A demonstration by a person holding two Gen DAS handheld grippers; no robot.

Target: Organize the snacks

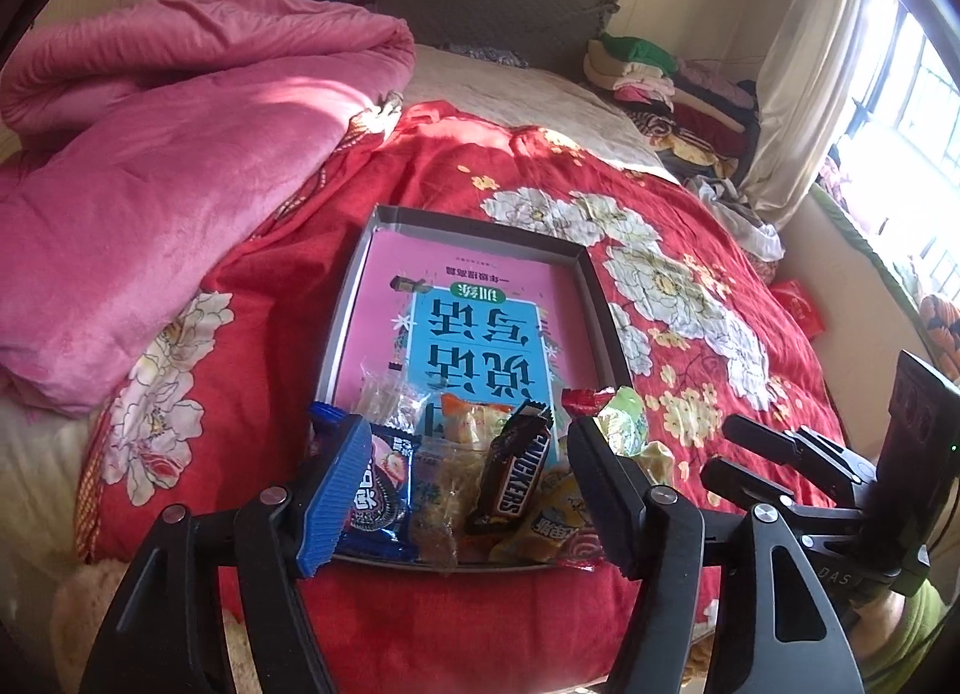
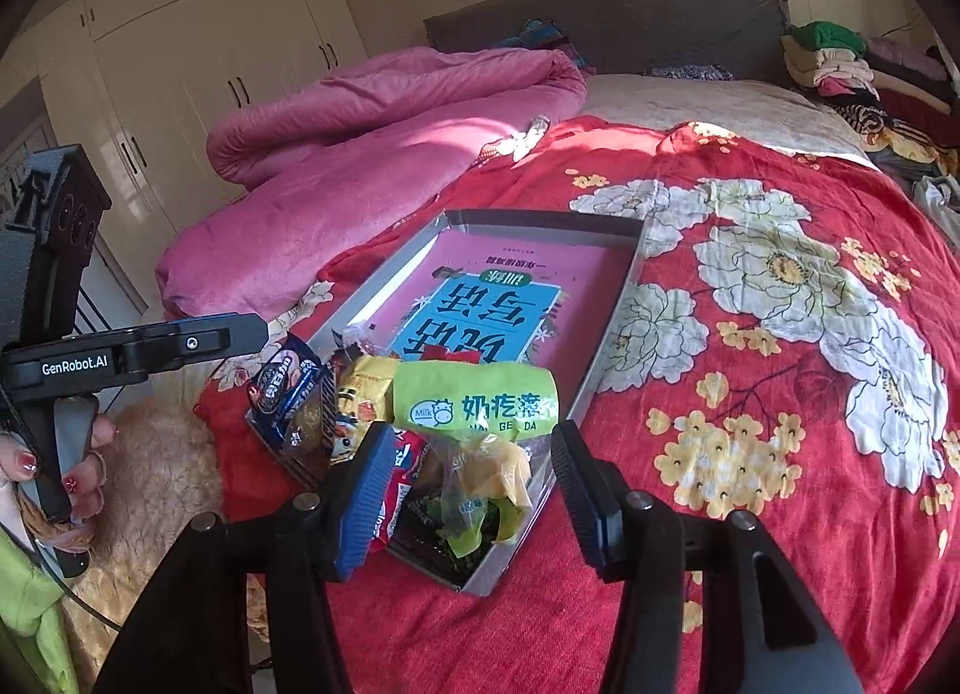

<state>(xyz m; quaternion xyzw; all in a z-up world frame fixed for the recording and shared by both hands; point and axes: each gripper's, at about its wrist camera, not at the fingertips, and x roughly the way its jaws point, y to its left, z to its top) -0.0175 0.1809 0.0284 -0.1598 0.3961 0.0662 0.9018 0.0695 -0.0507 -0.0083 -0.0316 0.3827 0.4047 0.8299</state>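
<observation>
Blue-padded fingers of the left gripper stand apart with nothing clamped, hovering over the snacks heaped at the near end of a shallow grey box that lies on the red floral quilt of the bed, a Snickers bar and a blue Oreo pack showing between them. From the right gripper, its fingers likewise apart and gripping nothing, a green milk-candy bag tops the heap instead. Only this view shows the person's hand on the left gripper's handle and the wardrobe.
</observation>
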